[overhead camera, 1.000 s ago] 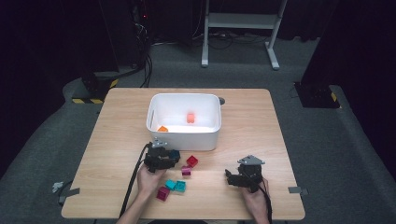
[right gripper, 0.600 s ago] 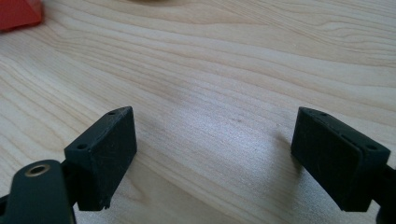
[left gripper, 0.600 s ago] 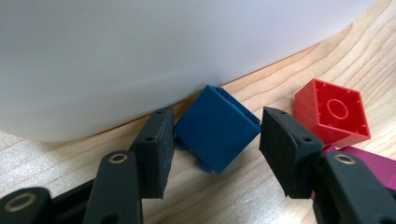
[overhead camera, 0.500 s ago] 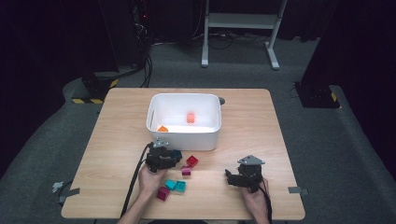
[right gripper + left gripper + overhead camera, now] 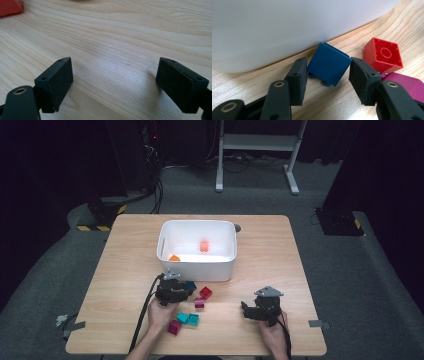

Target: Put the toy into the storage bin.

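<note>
Blue is what sits between our left claw's (image 5: 328, 72) pads in the left gripper view — a blue brick (image 5: 329, 64) lying on its side on the wooden table (image 5: 332, 105), its studs pointing down toward us. The jaws have just been closing in on it; the right pad looks to be at the brick's corner, the left one just beside its edge, and we cannot tell whether they press yet. Straight beyond the brick rises the wall of the white tub (image 5: 274, 27). Off to the right pad's far side lie a red brick (image 5: 383, 53), hollow side up, and a magenta brick (image 5: 404, 83) nearer us.

From the high view, our left claw (image 5: 186, 287) points at the blue brick (image 5: 191, 284) just in front of the tub (image 5: 197, 267). Our right claw (image 5: 245, 309) rests well apart to the right.

Through the right gripper view, our right claw (image 5: 113, 82) stands spread wide over bare wood — nothing between its pads.
</note>
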Motion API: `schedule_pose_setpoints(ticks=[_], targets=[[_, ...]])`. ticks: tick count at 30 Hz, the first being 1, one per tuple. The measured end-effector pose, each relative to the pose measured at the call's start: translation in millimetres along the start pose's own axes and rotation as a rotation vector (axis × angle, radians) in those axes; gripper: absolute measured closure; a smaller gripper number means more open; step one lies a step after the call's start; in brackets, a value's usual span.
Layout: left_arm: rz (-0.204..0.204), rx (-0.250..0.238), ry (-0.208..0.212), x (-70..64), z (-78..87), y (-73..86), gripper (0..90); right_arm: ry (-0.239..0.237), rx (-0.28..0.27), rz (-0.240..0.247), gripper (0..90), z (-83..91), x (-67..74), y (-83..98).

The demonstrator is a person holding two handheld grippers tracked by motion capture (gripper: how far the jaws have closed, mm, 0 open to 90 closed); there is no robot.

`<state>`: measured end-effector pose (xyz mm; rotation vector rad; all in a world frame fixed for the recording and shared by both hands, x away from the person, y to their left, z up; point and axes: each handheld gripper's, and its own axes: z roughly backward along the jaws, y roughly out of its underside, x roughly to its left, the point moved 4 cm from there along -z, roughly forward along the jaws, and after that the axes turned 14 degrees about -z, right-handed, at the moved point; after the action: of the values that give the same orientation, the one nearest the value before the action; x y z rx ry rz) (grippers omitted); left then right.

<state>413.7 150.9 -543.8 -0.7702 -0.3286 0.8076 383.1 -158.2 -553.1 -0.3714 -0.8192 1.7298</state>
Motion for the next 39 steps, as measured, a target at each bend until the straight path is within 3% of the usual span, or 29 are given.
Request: schedule_pose_setpoints(ticks=[9,24,36,39], targets=[[-0.002,-0.009,0.014,0.4,-3.5,-2.6,40.3,0.0,0.0,0.002,13.9,0.0,-0.1,-0.1],[-0.049,-0.003,0.006,-5.9,-3.0,-1.6,56.0,0.0,0.0,0.002,13.9,0.0,-0.1,-0.1],[-0.066,-0.002,0.003,-7.8,-5.2,-3.2,56.8,0.0,0.0,0.0,13.9,0.0,0.0,0.0],[-0.088,0.007,-0.009,-9.6,-5.4,-4.1,58.2,0.0,0.0,0.0,13.9,0.0,0.0,0.0]])
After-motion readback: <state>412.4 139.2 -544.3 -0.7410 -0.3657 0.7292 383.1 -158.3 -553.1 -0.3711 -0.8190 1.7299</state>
